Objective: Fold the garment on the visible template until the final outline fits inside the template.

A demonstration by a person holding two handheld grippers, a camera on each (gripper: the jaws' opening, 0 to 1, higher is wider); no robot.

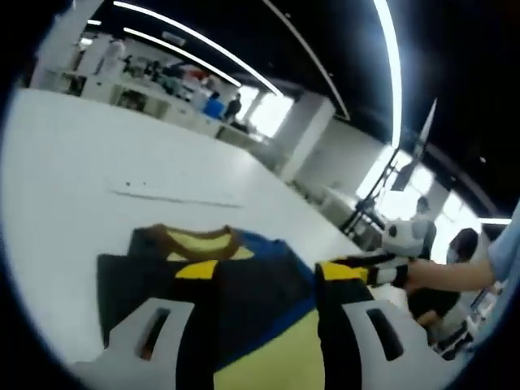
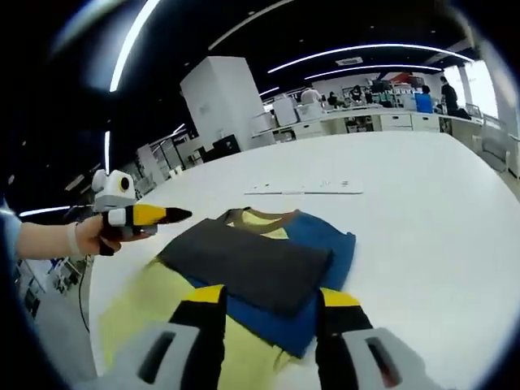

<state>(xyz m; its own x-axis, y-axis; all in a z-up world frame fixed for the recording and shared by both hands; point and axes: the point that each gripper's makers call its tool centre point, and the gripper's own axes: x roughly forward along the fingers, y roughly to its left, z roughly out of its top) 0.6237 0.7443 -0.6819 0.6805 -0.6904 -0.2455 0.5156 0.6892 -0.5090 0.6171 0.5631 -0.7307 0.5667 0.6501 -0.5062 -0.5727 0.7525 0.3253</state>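
Jaws of both grippers stand apart above the folded garment (image 2: pixel 268 268).

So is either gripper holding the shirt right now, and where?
Neither. The left gripper and right gripper both stand open above the partly folded yellow, blue and dark grey shirt, gripping nothing.

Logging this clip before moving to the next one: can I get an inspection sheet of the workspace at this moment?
Surface: white table, a pale template strip beyond the garment.
Job's things: garment, yellow, blue and dark grey, partly folded, flat on the table.
Clutter: nothing seen.
Grippers: left tongs held in a hand beside the garment, open or shut unclear; right tongs open above the garment, holding nothing.
Cables: nothing seen.
Surroundings: open hall with ceiling light strips, desks, people in the distance.
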